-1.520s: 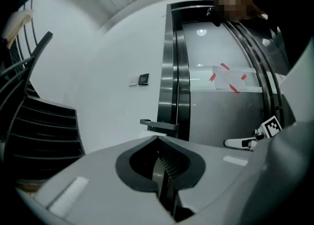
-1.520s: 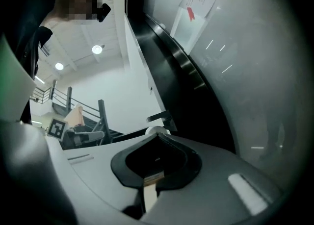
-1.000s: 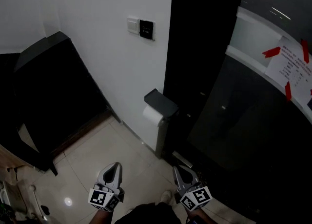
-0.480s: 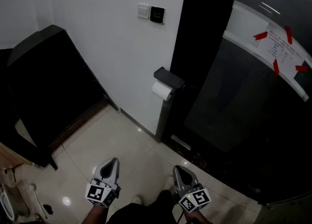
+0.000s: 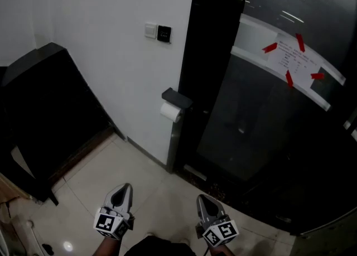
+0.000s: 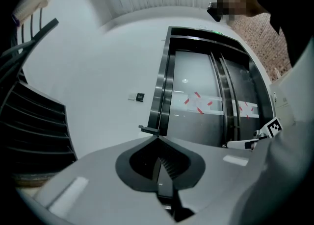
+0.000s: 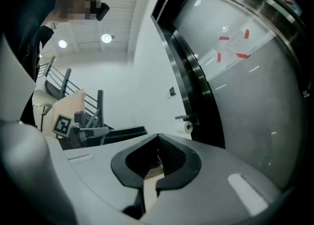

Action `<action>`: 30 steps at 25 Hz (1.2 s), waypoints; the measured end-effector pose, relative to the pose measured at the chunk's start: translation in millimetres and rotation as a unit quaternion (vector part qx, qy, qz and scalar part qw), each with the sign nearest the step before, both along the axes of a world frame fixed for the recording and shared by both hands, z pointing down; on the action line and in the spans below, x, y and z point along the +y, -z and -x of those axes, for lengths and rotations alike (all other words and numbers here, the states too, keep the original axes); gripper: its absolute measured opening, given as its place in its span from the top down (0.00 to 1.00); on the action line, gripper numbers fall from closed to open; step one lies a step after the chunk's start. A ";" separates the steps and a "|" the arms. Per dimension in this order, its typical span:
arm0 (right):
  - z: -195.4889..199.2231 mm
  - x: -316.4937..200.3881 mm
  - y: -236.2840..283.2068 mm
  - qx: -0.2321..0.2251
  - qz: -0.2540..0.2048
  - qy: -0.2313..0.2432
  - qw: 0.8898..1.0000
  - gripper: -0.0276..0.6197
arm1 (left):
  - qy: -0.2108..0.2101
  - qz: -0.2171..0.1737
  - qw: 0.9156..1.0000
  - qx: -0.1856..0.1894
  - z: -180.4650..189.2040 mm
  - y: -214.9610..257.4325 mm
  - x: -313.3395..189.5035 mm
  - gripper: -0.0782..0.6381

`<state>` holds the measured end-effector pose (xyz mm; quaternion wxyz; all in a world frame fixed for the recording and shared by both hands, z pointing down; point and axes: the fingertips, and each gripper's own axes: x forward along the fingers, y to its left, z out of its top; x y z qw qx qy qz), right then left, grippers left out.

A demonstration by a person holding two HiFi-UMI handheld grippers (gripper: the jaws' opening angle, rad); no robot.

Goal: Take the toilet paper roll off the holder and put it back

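Toilet roll (image 5: 170, 112) under holder (image 5: 177, 97) beside door (image 5: 251, 121)

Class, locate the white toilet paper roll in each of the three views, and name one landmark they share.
Head view: white toilet paper roll at centre, under the black holder cover on the white wall.
Left gripper view: roll not visible; only the holder cover shows, near centre.
Right gripper view: roll right of centre, below mid-height.
Shared landmark: white notice with red tape on the glass door.
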<state>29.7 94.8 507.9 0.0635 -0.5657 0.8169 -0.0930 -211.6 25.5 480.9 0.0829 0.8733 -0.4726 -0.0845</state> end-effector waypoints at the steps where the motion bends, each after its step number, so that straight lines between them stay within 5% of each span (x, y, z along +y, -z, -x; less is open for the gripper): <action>1: -5.4 1.7 5.6 -0.003 -0.001 -0.005 1.000 0.94 | 0.004 0.000 1.000 -0.005 -1.3 2.6 4.1 0.89; 14: -50.1 15.8 38.0 0.003 -0.030 0.012 0.999 0.94 | 0.025 -0.005 1.000 0.001 -43.6 12.6 35.0 0.89; 30: -39.9 16.1 32.3 0.008 -0.021 0.055 0.998 0.94 | 0.040 -0.010 0.999 -0.030 -44.7 8.4 43.7 0.89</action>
